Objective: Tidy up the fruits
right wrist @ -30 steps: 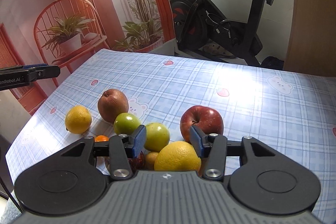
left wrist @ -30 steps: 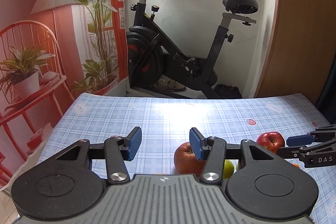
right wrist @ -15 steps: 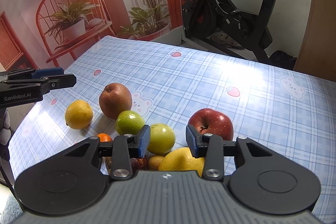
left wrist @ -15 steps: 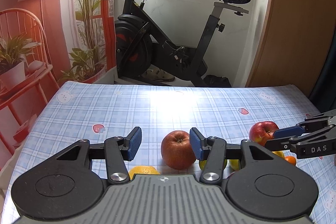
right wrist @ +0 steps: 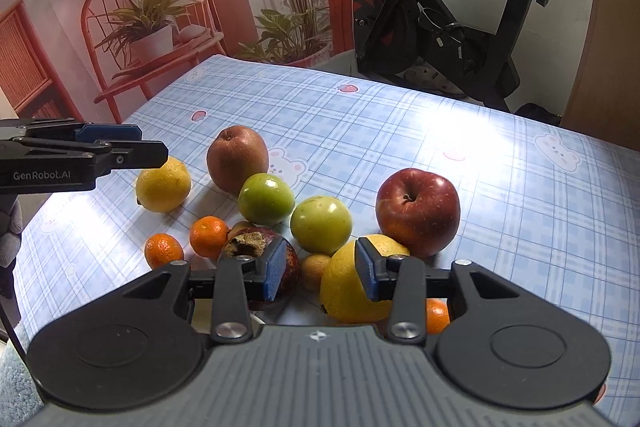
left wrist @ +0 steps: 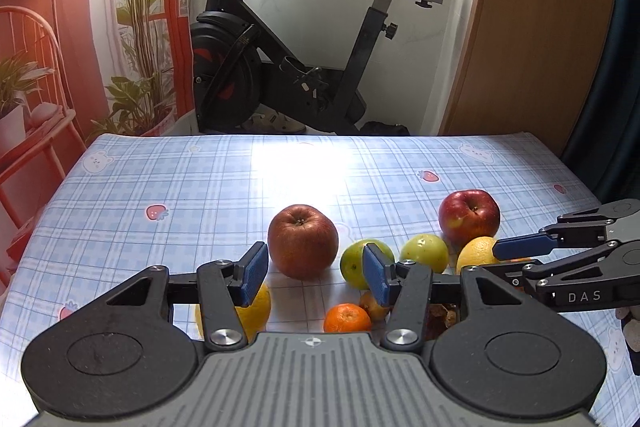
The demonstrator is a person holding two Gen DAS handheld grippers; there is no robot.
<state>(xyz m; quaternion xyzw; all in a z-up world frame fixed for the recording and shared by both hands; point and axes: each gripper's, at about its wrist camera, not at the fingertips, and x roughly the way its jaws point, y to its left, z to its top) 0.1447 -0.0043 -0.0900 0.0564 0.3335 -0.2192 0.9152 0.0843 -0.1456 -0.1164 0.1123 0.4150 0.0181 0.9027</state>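
Observation:
Fruits lie loose on a blue plaid tablecloth (right wrist: 400, 131). A dull red-brown apple (left wrist: 303, 241) (right wrist: 237, 159) sits just beyond my open, empty left gripper (left wrist: 314, 273). A shiny red apple (right wrist: 418, 211) (left wrist: 469, 217), two green apples (right wrist: 266, 199) (right wrist: 321, 225), two lemons (right wrist: 163, 184) (right wrist: 352, 283), small oranges (right wrist: 208, 237) (right wrist: 163, 250) and a dark mangosteen (right wrist: 260, 251) cluster before my open, empty right gripper (right wrist: 320, 273), which hovers above them. The right gripper also shows in the left wrist view (left wrist: 520, 251).
An exercise bike (left wrist: 288, 67) stands beyond the table's far edge. A red chair with a potted plant (right wrist: 152, 39) is at the left. A wooden door (left wrist: 532, 27) is at the back right. The far half of the cloth (left wrist: 280, 167) holds no fruit.
Both grippers have pulled back and tilted down, so more of the fruit shows. The brown apple now lies ahead of the left fingers. The jaws stayed open.

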